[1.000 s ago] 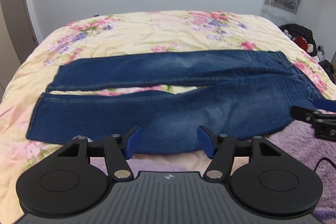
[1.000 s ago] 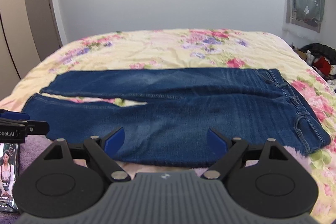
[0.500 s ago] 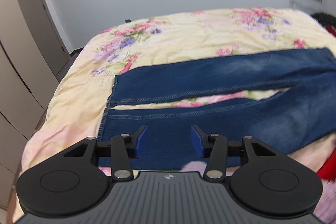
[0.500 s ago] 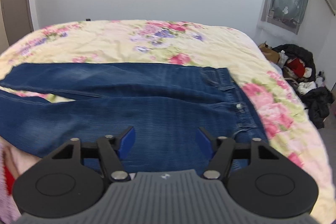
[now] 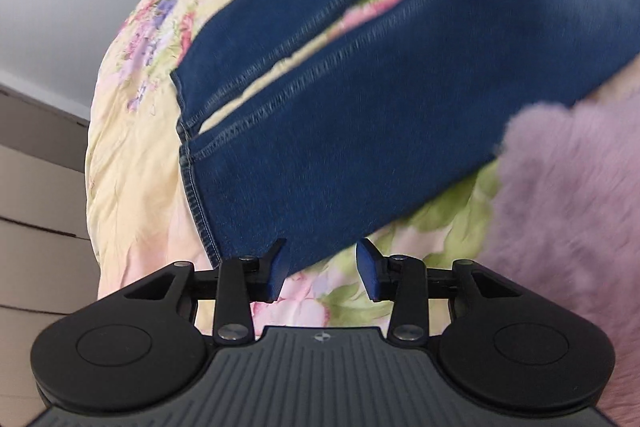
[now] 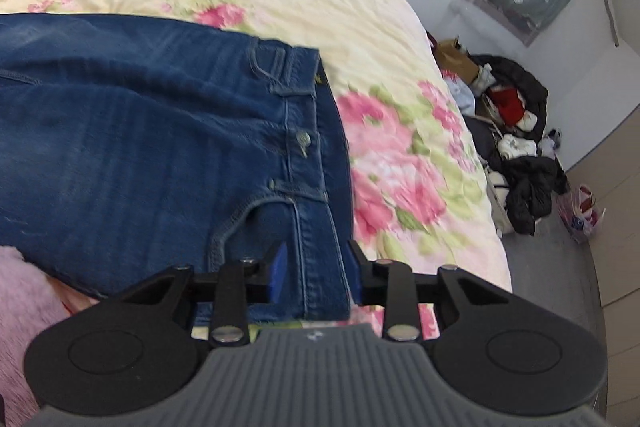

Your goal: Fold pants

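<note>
Blue jeans (image 5: pixel 380 87) lie flat across a floral bedspread (image 5: pixel 132 147), legs side by side. In the left wrist view the near leg's hem corner (image 5: pixel 256 227) reaches down between the fingertips of my left gripper (image 5: pixel 323 269). Its jaws are closing and the blue pads (image 5: pixel 277 273) stand apart from the denim. In the right wrist view the jeans (image 6: pixel 140 147) end at the waistband (image 6: pixel 320 211) with its button. The waistband's near corner lies between the fingertips of my right gripper (image 6: pixel 317 269). Those jaws are closing too, and the pads do not clearly press the cloth.
A fluffy purple blanket (image 5: pixel 560 207) lies at the bed's near edge, right of the hem, and shows pink (image 6: pixel 16 287) in the right wrist view. Past the bed's right edge a heap of clothes (image 6: pixel 516 131) sits on the floor. Cupboard fronts (image 5: pixel 36 187) stand left of the bed.
Both grippers have dropped close to the bed and tilted down. The left one went left to the leg hems, the right one went right to the waistband. Both pairs of jaws have narrowed.
</note>
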The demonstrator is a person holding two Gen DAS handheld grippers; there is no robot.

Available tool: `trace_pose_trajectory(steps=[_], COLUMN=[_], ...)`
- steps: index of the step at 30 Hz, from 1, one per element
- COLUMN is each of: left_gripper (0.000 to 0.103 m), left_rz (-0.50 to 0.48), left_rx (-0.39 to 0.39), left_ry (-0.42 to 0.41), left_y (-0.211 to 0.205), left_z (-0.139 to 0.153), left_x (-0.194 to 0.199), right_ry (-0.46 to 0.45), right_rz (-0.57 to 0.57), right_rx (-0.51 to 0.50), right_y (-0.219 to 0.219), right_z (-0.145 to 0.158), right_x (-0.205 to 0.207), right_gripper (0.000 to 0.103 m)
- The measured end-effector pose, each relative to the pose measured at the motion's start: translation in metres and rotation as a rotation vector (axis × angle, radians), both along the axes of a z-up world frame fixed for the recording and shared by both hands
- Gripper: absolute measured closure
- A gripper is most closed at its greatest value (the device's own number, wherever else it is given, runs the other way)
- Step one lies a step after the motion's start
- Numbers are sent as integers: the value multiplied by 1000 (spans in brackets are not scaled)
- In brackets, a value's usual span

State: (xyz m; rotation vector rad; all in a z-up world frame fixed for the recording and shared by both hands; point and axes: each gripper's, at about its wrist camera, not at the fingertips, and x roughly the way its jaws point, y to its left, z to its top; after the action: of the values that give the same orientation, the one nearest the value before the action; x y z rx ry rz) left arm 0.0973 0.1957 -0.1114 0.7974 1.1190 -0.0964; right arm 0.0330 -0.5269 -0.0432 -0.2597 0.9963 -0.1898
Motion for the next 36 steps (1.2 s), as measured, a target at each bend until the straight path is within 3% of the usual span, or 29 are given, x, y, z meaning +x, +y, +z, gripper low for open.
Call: trace_pose_trajectory(steps=[4,10,12,14,17,24,29,30,34,36], left_gripper=[54,54,59,82,96,99,99,99,99,99], left_rz=[-12,-29,-25,-16,9,117,154,162,189,206], left_rx=[86,145,152,122,87,17,18,18,19,11], left_ry=[26,16,11,-10,-78,-170,-200,-203,-213,-217], left_y=[2,-12,-15,-16,-19,-25,-31,-32,-35,-35], left_z=[-24,-40,-40,-33,-19,19,37,39,46,48], left_x=[7,14,16,16,17,26,29,29,28,28], right_ry=[7,54,58,62,68,118,153,161,172,174], right_rz=[-14,0,4,30,98,285,383,395,434,441], right_rx=[38,28,24,10,-15,-83,-99,-105,-136,-154], right_y=[-11,-14,-15,-13,-7,12,28,30,39,41], right_z=[-15,-35,-37,-39,-39,-50,-64,-67,-86,-95], right_x=[-8,-9,-10,-12,-15,-24,-25,-26,-27,-27], right_gripper=[76,76,76,76,76,76,76,75,53,49])
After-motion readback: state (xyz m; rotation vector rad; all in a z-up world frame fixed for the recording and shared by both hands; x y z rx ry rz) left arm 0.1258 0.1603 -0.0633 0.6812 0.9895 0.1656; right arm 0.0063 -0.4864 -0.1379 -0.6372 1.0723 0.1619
